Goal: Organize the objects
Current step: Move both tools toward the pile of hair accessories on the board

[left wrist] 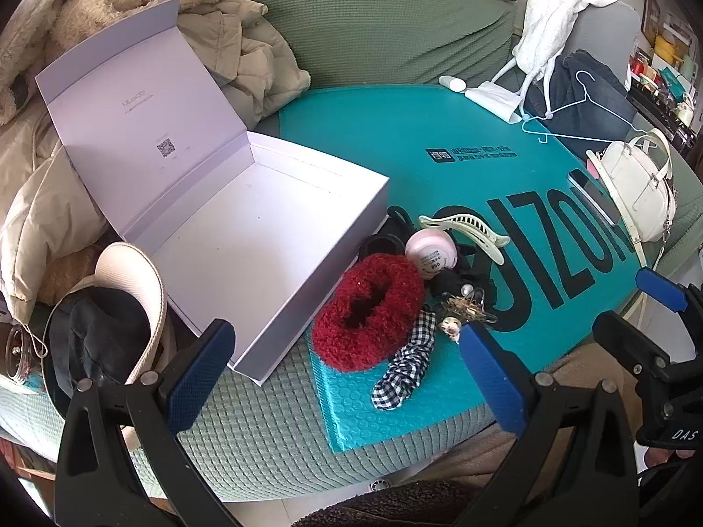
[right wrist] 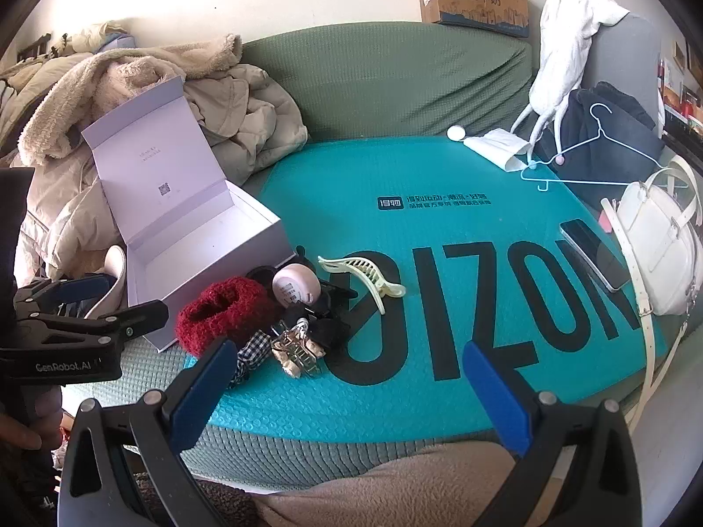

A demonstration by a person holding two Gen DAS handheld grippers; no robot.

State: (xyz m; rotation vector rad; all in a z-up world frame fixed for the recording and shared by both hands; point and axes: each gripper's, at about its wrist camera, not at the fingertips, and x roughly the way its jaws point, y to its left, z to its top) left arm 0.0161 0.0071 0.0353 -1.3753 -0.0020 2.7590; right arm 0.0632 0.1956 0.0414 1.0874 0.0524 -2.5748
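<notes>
An open white box (left wrist: 246,237) with its lid up sits on the sofa, empty; it also shows in the right wrist view (right wrist: 189,241). Right of it lies a pile: a red fuzzy scrunchie (left wrist: 367,318) (right wrist: 222,314), a checked scrunchie (left wrist: 406,366) (right wrist: 250,353), a pink round jar (left wrist: 430,251) (right wrist: 295,290), a cream claw clip (left wrist: 465,230) (right wrist: 362,274), a small metal clip (left wrist: 465,307) (right wrist: 296,351) and black hair ties (left wrist: 452,281). My left gripper (left wrist: 347,373) is open and empty, just short of the box and red scrunchie. My right gripper (right wrist: 347,393) is open and empty, near the pile.
A teal bubble mailer (left wrist: 439,162) (right wrist: 439,228) covers the green sofa seat. Coats (left wrist: 246,52) lie behind the box. A cap (left wrist: 123,307) sits at left. A white handbag (right wrist: 659,241), a phone (right wrist: 593,254) and a hanger (right wrist: 584,162) are at right.
</notes>
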